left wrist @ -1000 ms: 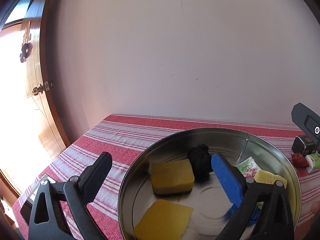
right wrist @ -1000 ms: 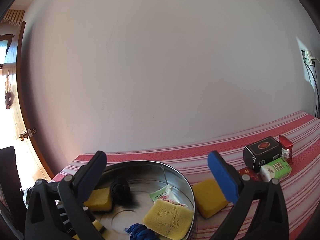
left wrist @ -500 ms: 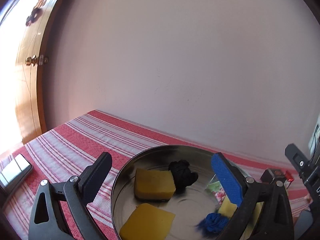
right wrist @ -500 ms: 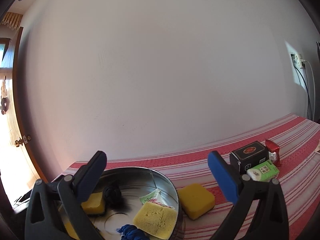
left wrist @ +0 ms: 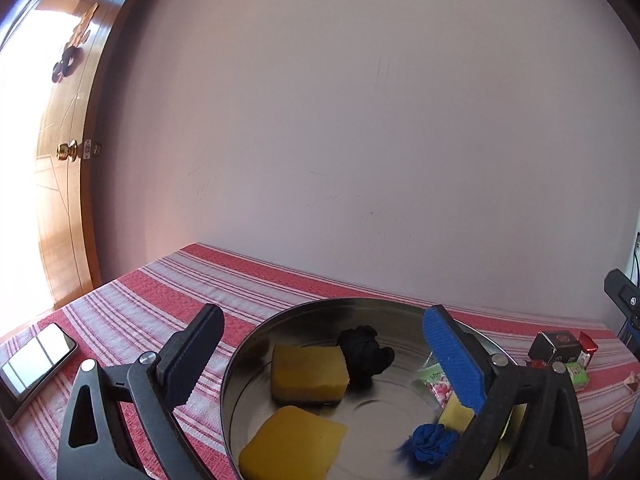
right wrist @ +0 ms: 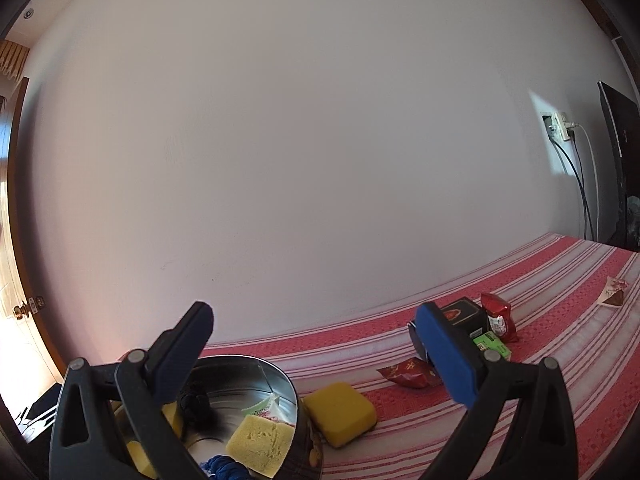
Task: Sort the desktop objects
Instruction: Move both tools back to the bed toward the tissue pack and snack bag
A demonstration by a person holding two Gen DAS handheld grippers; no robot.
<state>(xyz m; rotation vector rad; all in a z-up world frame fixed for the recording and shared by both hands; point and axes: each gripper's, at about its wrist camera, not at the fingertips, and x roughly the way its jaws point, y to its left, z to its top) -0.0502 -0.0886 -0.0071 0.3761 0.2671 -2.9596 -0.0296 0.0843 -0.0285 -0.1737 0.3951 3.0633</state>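
Note:
A round metal tin (left wrist: 280, 320) (right wrist: 256, 364) sits on the red striped tablecloth. Inside lie two yellow sponges (left wrist: 308, 372) (left wrist: 292, 444), a black fabric ball (left wrist: 366, 352), a blue fabric ball (left wrist: 430, 442), a paler sponge (right wrist: 260, 440) and a green snack packet (left wrist: 434, 380). My left gripper (left wrist: 324, 356) hangs open above the tin, empty. My right gripper (right wrist: 320, 356) is open and empty, above the tin's right rim. Another yellow sponge (right wrist: 340, 412) lies on the cloth just right of the tin.
A black box (right wrist: 464, 312), a green packet (right wrist: 492, 346) and red packets (right wrist: 498, 316) (right wrist: 408, 372) lie to the right. A small wrapper (right wrist: 612, 294) is far right. A phone (left wrist: 36, 360) rests at the table's left edge. The wall stands close behind.
Both grippers have swung to the right, so the tin has slid leftward in both views. The blue fabric ball now lies in the tin below the left gripper's blue finger.

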